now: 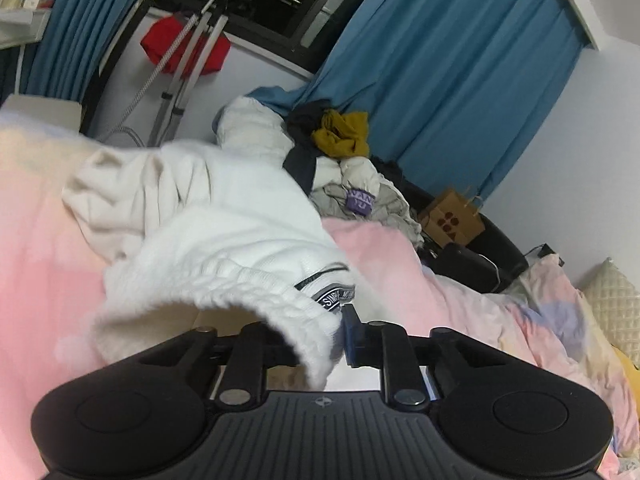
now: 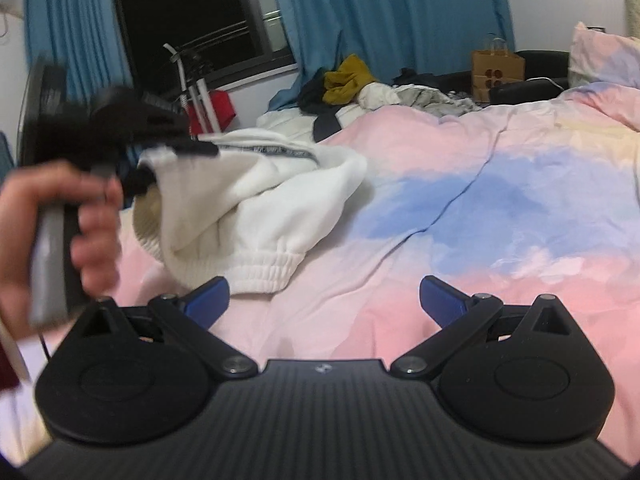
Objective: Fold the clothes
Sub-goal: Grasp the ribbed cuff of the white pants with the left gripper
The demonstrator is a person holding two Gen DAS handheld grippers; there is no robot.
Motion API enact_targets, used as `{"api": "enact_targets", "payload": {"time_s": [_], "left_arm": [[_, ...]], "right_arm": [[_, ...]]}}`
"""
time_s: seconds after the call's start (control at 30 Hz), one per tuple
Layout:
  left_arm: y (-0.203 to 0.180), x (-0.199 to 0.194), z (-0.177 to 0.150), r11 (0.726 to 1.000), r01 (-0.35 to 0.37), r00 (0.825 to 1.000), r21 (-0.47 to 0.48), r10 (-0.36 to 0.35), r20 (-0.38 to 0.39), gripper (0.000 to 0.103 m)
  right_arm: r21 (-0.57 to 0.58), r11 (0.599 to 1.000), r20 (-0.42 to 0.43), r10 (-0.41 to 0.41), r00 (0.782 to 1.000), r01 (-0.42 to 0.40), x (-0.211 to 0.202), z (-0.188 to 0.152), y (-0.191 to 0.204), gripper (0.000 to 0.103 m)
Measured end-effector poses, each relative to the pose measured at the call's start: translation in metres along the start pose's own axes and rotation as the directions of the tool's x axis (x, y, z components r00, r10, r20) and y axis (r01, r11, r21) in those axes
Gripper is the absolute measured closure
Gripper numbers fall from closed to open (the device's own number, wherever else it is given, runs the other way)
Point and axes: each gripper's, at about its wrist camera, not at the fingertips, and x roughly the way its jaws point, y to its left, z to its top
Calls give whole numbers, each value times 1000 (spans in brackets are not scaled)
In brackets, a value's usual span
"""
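One white garment [image 1: 224,232], one paper bag [image 1: 450,222], two grippers [image 2: 322,298], one pillow [image 2: 600,50].

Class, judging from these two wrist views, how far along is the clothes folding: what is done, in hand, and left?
Done: no folded item is visible. In hand: the left gripper is shut on the white sweatpants, lifting them crumpled off the pastel duvet; the right gripper is open and holds nothing. Left: folding these, plus the clothes pile by the curtain.
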Motion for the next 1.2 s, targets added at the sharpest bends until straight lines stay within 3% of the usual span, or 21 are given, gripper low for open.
{"api": "enact_targets", "payload": {"time_s": [0.13, 0.3, 0.43, 0.57, 0.67, 0.77, 0.9, 0.97, 1.07, 1.2], "left_arm": [[-18, -46, 19, 997, 47, 991, 57, -54, 119, 90], [-40, -120, 38, 990, 134, 968, 38, -139, 210, 91], [-43, -188, 39, 982, 183, 945, 48, -189, 265, 90], [-7, -238, 29, 983, 181, 939, -24, -166, 301, 90], [38, -246, 19, 985, 150, 947, -88, -117, 299, 89], [85, -245, 13, 977, 116, 957, -178, -63, 282, 89], [150, -239, 9, 934, 127, 957, -334, -28, 287, 88], [173, -235, 10, 925, 126, 960, -360, -22, 280, 88], [197, -230, 6, 925, 106, 968, -364, -12, 251, 87], [215, -218, -4, 924, 68, 977, -376, 14, 210, 86]], "right_arm": [[-53, 998, 7, 22, 1000, -22, 4, -5, 13, 0], [-182, 983, -4, -1, 1000, 1, 14, -16, 38, 0], [-158, 986, -32, 48, 998, -52, 10, -20, 43, 0], [-85, 992, -53, 89, 995, -93, -7, -19, 39, 0], [-57, 988, -55, 138, 989, -141, -26, -21, 37, 0], [-134, 983, -57, 116, 992, -123, -27, -27, 48, 0], [-181, 972, -110, 131, 985, -149, -9, -30, 64, 3], [-205, 963, -138, 150, 979, -176, -3, -35, 72, 6], [-244, 956, -156, 127, 980, -163, 6, -42, 81, 29], [-228, 967, -148, 82, 986, -115, 19, -40, 79, 37]]}}
